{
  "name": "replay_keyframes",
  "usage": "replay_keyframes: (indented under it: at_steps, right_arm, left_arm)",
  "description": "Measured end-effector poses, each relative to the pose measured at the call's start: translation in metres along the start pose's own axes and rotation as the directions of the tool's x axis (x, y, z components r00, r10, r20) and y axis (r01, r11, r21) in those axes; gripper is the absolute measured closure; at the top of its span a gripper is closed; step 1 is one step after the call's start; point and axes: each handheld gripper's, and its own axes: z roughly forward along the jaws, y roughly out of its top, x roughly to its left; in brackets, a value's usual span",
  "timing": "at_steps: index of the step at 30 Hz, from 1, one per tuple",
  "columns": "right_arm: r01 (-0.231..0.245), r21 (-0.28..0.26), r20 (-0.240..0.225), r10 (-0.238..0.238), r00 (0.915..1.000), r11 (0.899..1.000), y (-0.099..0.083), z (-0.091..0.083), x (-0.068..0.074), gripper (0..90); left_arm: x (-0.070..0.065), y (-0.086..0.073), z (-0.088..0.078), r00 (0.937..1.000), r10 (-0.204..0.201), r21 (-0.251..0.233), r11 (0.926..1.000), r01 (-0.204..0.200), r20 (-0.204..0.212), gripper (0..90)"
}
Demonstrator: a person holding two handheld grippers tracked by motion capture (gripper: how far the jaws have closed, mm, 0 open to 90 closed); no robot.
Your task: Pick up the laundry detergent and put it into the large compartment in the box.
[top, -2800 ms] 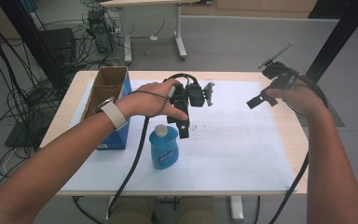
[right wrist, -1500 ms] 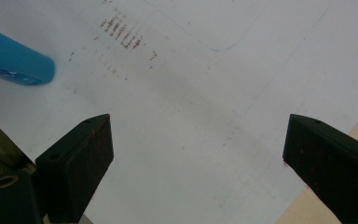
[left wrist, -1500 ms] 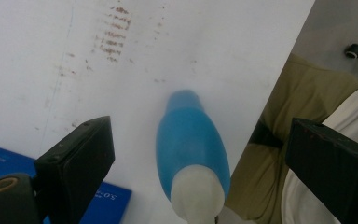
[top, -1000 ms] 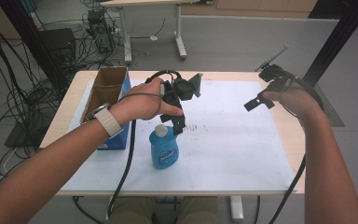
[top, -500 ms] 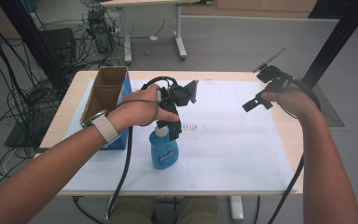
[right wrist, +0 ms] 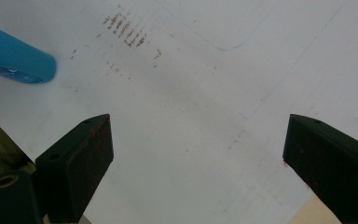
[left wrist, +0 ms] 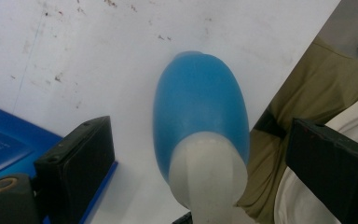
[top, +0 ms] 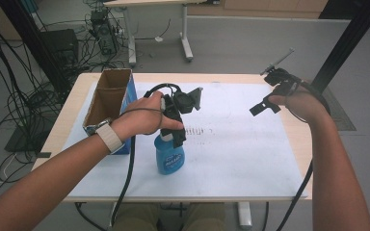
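Observation:
A blue bottle [top: 169, 155] with a white cap stands upright on the white sheet [top: 231, 149] near the table's front. My left gripper [top: 176, 138] hangs right over it, pointing down, held by the person's left hand. In the left gripper view the black jaws stand open on either side of the white cap [left wrist: 209, 182], apart from it, with the blue body [left wrist: 200, 102] below. My right gripper [top: 269, 91] is held in the air at the table's right side. It is open, with only the sheet [right wrist: 196, 116] between its jaws. The bottle [right wrist: 14, 58] lies off to one side of it.
An open blue box [top: 108, 103] with a cardboard inside stands at the left of the table, close to the bottle; its edge [left wrist: 4, 144] is beside my left jaw. Cables trail from both grippers over the front edge. A desk and cable tangles stand beyond the table.
My left gripper has come back from the table's middle toward the person and now hangs over the bottle's cap. The right gripper has barely moved.

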Motion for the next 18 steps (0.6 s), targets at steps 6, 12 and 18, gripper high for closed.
replay_keyframes:
  at_steps: [6,12,18]
  right_arm:
    - [0.001,-0.002,-0.001,-0.001,1.0,1.0,-0.0003,0.0,0.0006,8.2]
    - [0.003,-0.003,-0.001,-0.003,1.0,1.0,-0.0004,-0.0003,0.001,8.2]
    - [0.002,-0.005,-0.001,-0.002,1.0,1.0,-0.0005,0.0,0.002,8.2]
  left_arm:
    - [-0.0008,-0.0011,0.005,0.9998,-0.017,0.003,0.9998,0.017,-0.003,9.0]
    - [-0.0017,-0.0006,0.007,0.9998,-0.018,0.007,0.9998,0.018,-0.004,8.9]
    - [-0.0039,-0.0002,0.01,0.9999,-0.014,0.012,0.9998,0.014,-0.009,8.9]
